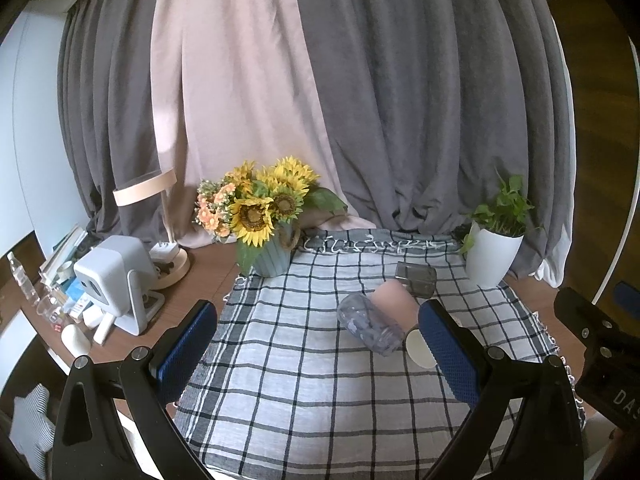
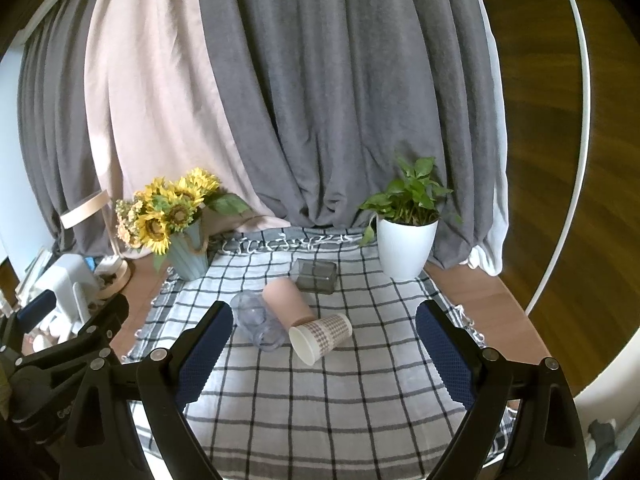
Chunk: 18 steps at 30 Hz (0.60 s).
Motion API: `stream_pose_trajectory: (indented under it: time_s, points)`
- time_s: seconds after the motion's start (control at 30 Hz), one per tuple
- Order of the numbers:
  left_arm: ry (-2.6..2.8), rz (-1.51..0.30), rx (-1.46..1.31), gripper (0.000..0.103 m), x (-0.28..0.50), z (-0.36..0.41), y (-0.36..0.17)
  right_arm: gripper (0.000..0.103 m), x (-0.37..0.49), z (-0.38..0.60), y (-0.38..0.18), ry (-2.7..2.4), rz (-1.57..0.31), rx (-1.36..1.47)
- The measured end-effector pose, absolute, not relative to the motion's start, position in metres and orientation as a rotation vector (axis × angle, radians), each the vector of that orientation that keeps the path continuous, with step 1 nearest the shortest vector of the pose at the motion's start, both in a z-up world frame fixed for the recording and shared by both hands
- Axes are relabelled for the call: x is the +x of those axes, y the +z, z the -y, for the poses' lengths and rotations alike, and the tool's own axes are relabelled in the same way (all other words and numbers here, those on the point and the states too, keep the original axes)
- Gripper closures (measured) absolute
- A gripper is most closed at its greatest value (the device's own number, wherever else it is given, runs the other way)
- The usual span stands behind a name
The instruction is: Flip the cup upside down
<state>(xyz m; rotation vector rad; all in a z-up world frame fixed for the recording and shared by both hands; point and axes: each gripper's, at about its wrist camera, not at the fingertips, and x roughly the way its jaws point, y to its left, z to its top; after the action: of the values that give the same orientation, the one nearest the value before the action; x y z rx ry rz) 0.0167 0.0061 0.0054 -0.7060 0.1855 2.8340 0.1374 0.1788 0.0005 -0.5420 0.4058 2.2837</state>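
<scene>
We see four cups lying on their sides on the checked cloth (image 2: pixel 320 400) that covers the tabletop (image 2: pixel 496 300). The clear plastic cup (image 2: pixel 258 322) lies furthest left, touching the pink cup (image 2: pixel 287 300) beside it. The paper cup (image 2: pixel 320 336), printed with a small houndstooth pattern, lies with its white mouth toward us, and its side touches the pink cup's rim end. Just behind them a dark glass cup (image 2: pixel 315 276) rests on its side, close to the pink one.

Our left hand-held gripper (image 1: pixel 320 356) has its blue-padded fingers spread wide apart over the cloth, holding nothing; from its camera the right-hand pad hides most of the paper cup (image 1: pixel 420 346). Our right hand-held gripper (image 2: pixel 324 356) is likewise wide apart and holds nothing, with the cups between and beyond its fingers.

At the back stand a blue vase of sunflowers (image 2: pixel 188 254) on the left and a white pot with a green plant (image 2: pixel 406 248) on the right, before grey and pink curtains (image 2: pixel 320 100).

As for writing, we can read only "DAS" (image 1: pixel 624 398) on the black body at the right edge of the left camera's view; the rest is cut off.
</scene>
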Motion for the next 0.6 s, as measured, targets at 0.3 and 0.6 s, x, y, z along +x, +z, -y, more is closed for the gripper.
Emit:
stream_pose_trajectory:
  time_s: [0.3, 0.6]
  points:
    - [2.827, -0.192, -0.702, 0.000, 0.0178, -0.0048, 0.0043, 0.010, 0.1380, -0.1794, -0.0013, 2.282, -0.409, -0.540]
    - [2.813, -0.202, -0.697, 0.000, 0.0168, -0.0049, 0.0030, 0.010, 0.1375, -0.1804, -0.0046, 2.283, -0.412, -0.540]
